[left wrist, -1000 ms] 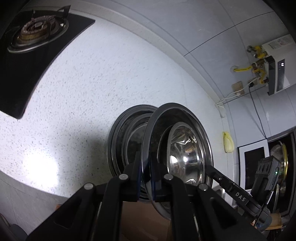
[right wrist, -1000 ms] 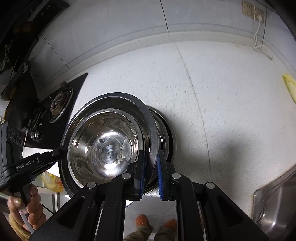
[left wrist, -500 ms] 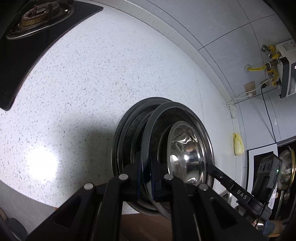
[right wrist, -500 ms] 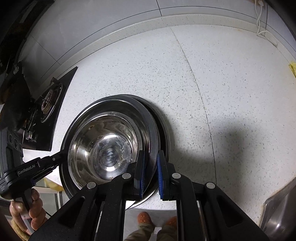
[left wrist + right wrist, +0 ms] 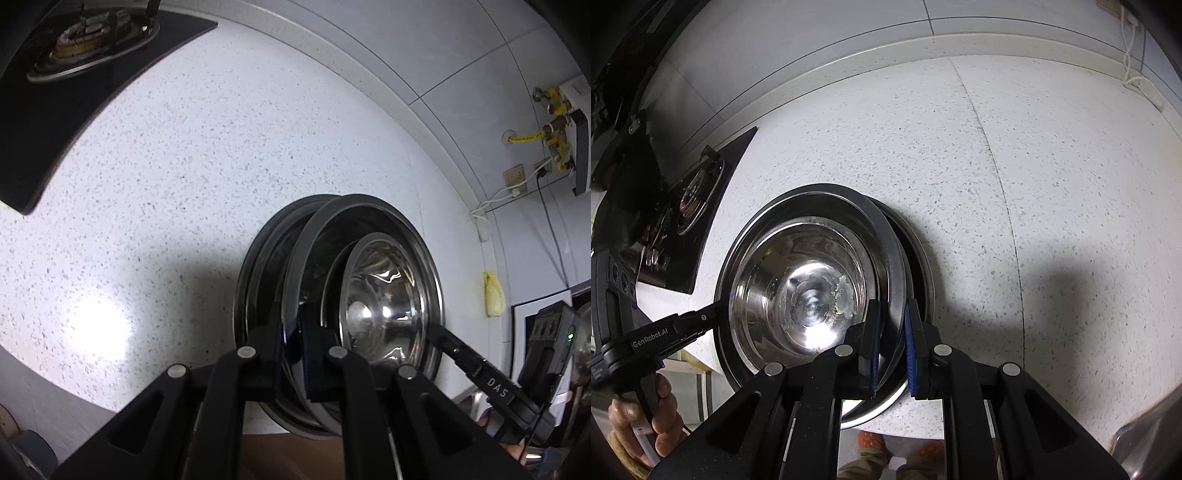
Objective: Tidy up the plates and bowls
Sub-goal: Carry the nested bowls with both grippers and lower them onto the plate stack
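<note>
Speckled countertop [image 5: 1052, 192], steel plate [image 5: 886, 236] tilted on edge, bowl [image 5: 805, 295] inside

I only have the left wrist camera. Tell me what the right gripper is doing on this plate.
Observer: The right gripper is shut on the near rim of the upper plate, one blue pad inside it and one outside.
Operator: Report the bowl's condition.
Observer: The bowl sits in that plate, and a whitish crusty patch marks its bottom.
Operator: Say what lies to the right of the stack.
Observer: Speckled counter crossed by a seam line, then a sink corner at the picture's lower right.
</note>
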Available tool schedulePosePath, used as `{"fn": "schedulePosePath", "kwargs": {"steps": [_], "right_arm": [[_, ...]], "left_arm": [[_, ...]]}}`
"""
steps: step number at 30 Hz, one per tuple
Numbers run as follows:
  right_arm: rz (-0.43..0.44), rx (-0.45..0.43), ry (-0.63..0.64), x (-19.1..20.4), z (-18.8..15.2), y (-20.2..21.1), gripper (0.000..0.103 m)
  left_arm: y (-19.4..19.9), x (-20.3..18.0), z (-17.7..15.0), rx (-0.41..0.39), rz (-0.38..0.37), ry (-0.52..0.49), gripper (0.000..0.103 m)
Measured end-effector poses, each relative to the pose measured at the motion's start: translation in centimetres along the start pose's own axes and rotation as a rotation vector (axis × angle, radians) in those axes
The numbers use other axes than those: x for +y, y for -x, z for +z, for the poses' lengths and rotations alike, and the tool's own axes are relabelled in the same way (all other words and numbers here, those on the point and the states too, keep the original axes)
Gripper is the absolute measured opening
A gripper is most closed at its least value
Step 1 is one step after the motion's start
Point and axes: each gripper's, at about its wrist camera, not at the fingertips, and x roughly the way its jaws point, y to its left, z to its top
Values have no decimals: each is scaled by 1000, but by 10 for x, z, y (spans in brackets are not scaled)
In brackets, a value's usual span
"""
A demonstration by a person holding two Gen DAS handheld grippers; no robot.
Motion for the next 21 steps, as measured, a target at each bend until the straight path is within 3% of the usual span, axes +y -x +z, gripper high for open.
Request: {"fn": "schedulePosePath", "kwargs": {"steps": [10,21], "right_arm": [[-40,-21,39,10,-4,-1,12],[-95,-41,45,17,-15,9,14]], "left_arm": [[15,-15,-12,-89,103,-49,10],[48,-26,-24,-182,205,-182,14]]}}
